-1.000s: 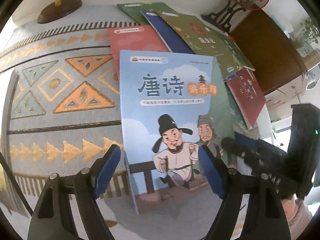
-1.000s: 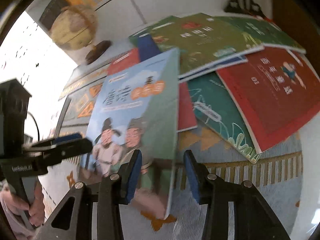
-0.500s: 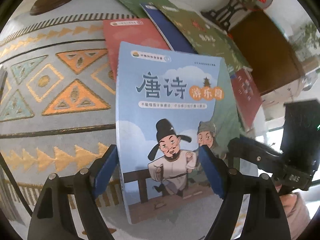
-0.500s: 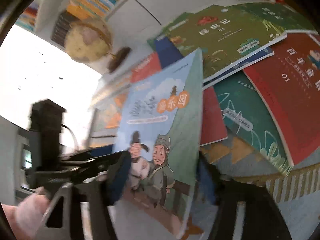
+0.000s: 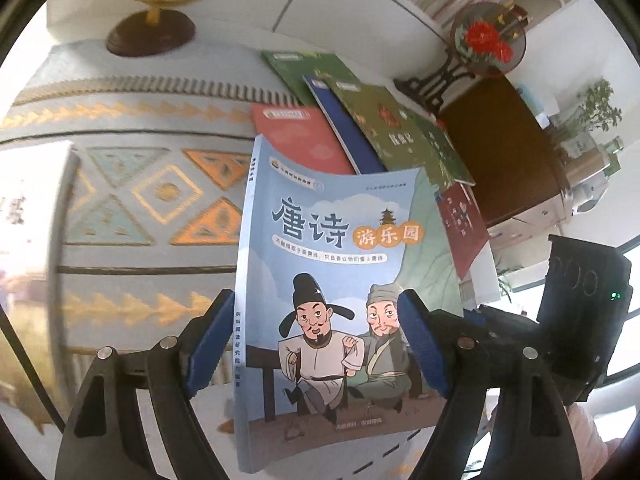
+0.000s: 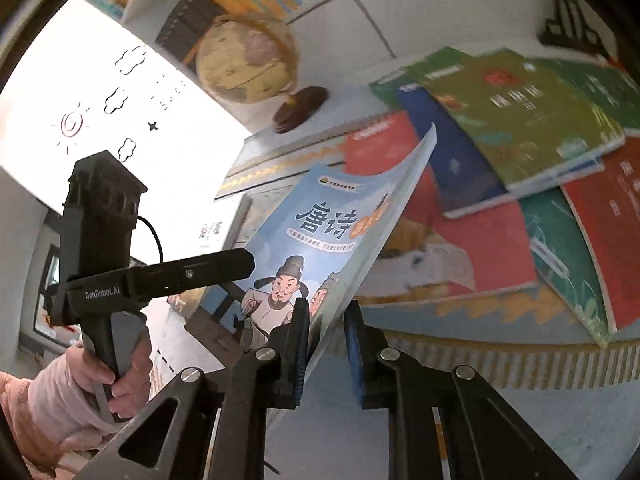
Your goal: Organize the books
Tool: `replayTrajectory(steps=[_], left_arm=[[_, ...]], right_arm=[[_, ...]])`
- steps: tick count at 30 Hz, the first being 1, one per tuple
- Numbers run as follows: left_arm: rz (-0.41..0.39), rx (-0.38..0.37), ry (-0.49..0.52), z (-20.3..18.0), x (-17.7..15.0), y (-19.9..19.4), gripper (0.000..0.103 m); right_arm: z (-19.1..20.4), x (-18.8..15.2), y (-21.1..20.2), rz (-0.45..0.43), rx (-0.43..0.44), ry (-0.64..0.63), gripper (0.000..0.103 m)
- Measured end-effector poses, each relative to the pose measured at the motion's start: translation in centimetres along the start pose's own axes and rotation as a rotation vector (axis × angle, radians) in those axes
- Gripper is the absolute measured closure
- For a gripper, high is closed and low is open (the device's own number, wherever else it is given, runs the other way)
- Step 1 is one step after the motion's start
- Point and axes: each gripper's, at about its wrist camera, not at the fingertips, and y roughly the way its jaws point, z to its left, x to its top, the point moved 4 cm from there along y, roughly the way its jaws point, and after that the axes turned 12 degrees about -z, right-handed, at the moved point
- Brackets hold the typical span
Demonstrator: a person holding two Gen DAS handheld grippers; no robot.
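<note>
Right wrist view first: closest in, the right gripper (image 6: 326,344) has its two blue-padded jaws drawn narrow around the lower edge of the blue poetry book (image 6: 316,232), which a second ago lay lower and flatter against the patterned tablecloth (image 6: 500,360). Now it stands tilted up in the air, its top corner bowing a little, so it has been lifted clear of the pile. I'd say the pick-up is done and the carrying has begun.

From the left wrist view, the left gripper (image 5: 316,344) sits with its jaws wide apart on either side of the blue poetry book (image 5: 332,292), the spine just beside the left pad; I cannot tell whether either pad touches the cover. In the right view its arm lies level, pointing across at the book's face, the person's hand (image 6: 116,368) wrapped round the handle low down.

Behind the raised book, the scattered books (image 5: 360,128) remain spread overlapping on the cloth: red, navy, green. Farther back stands a globe (image 6: 248,60) by the white shelving, and an ornament with a red flower (image 5: 486,40). Most of the sorting looks undone.
</note>
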Motion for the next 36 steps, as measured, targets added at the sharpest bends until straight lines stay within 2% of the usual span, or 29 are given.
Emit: replayTrajectory(steps=[4,9,18,25,32,36], left_arm=[[-0.016,0.047,0.016,1.8,0.3,-1.8,0.024],[-0.054,0.095,-0.015,5.6,0.7,-4.6,0.024],[-0.122,0.16,-0.082,14.2,2.1,-10.7,0.024],[-0.134,0.198,-0.125,20.4,2.1,-13.4,0.024],[-0.094,0.196,-0.139,24.6,1.5,-12.9,0.024],[-0.054,0.184,-0.121,25.2,1.3,-11.8,0.024]], right_arm=[[2.6,1.0,0.9,-0.012,0.022,-0.028,0.086],[7.1,1.7,3.7,0.013,0.04,-0.097,0.086],[15.3,2.0,10.7,0.058,0.111,-0.133,0.086],[20.5,1.0,16.4,0.096,0.132,-0.146,0.086],[21.3,-1.7,21.1,0.156,0.093,-0.119,0.086],[20.3,-3.1,22.5,0.173,0.034,-0.085,0.086]])
